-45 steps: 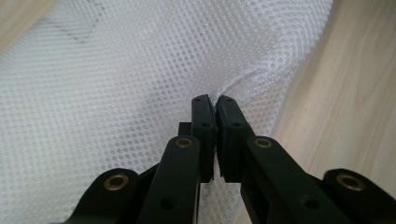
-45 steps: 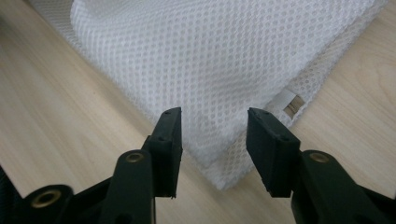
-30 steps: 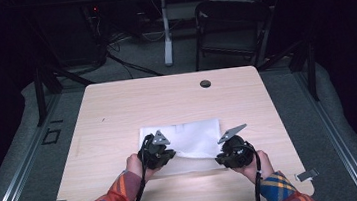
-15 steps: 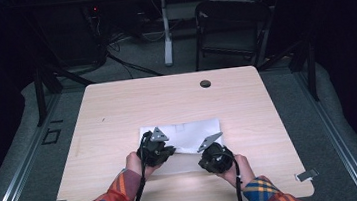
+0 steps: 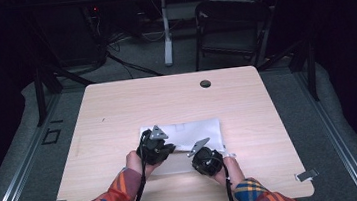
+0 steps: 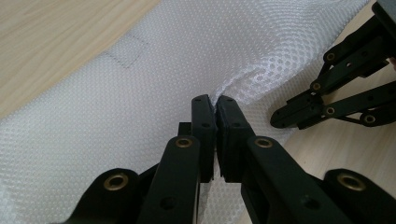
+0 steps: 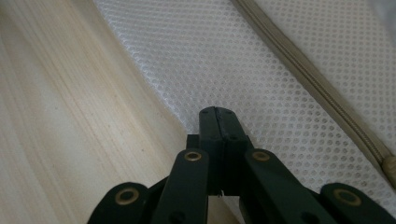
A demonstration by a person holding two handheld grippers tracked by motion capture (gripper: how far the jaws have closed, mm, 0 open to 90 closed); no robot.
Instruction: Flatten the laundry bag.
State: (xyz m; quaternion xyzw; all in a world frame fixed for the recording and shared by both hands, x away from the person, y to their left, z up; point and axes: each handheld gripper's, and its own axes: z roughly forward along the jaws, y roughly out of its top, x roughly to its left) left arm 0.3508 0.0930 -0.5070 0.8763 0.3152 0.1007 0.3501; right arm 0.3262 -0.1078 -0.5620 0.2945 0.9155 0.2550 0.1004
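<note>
White mesh bag (image 5: 185,136) lies flat on worktop (image 5: 117,112), near my edge, zipper (image 7: 308,84) running along one side. My left hand-held gripper (image 6: 216,105) clenched on puckered fold of mesh near bag's middle. My right hand-held gripper (image 7: 217,114) jaws pressed together over bag's near edge where mesh meets wood; cannot tell if fabric caught between them. Right hand-held gripper close beside left one, tips near each other

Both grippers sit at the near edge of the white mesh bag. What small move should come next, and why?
Probably lift the left gripper slightly: its jaws are shut on a puckered fold of the mesh bag, while the right gripper looks shut at the bag's edge.
</note>
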